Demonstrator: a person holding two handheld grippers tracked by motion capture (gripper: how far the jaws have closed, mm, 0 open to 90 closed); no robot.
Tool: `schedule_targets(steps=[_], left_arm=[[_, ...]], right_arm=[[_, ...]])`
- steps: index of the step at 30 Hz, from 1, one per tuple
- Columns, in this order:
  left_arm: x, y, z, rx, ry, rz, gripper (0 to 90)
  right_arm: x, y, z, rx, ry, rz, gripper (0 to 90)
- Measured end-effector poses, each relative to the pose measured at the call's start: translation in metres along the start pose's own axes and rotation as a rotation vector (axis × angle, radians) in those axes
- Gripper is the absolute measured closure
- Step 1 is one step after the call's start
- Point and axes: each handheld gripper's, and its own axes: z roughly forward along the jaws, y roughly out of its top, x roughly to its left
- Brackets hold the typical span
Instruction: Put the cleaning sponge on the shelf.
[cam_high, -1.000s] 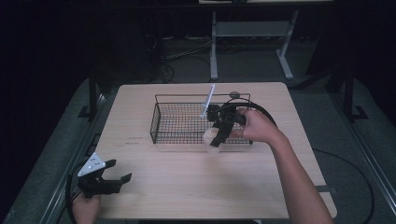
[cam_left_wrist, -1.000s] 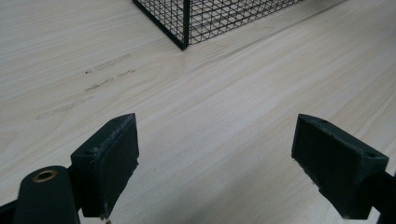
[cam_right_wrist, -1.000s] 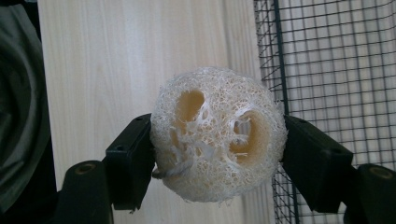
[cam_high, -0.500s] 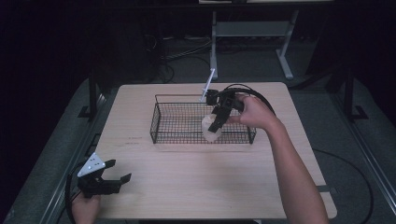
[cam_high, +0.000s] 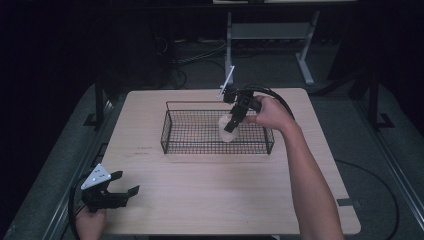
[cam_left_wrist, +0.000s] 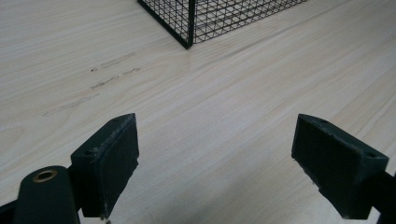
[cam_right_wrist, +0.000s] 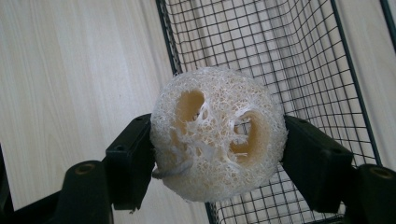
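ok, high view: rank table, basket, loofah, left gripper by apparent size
1. Table
2. Basket
3. Left gripper
4. Loofah, partly behind the right gripper. It looks smaller than the left gripper, which is nearer the camera, so unsure.

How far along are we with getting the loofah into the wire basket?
Done: the right gripper has the loofah clamped between its jaws. In hand: in the high view it holds the loofah over the wire basket. Left: lowering and releasing. The left gripper rests open near the table's front corner.
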Motion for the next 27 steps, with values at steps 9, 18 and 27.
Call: schedule_targets(steps=[9,18,27], left_arm=[[-0.001,0.000,0.001,0.002,-0.002,0.002,13.7],[0.000,0.000,0.000,-0.001,-0.004,0.002,13.7],[0.000,0.000,0.000,-0.004,-0.001,-0.001,13.7]], right_arm=[[-0.010,-0.001,0.005,0.002,-0.032,0.034,29.2],[-0.018,0.000,0.023,0.040,-0.034,0.055,29.2],[-0.026,-0.004,0.043,0.061,-0.027,0.087,29.2]])
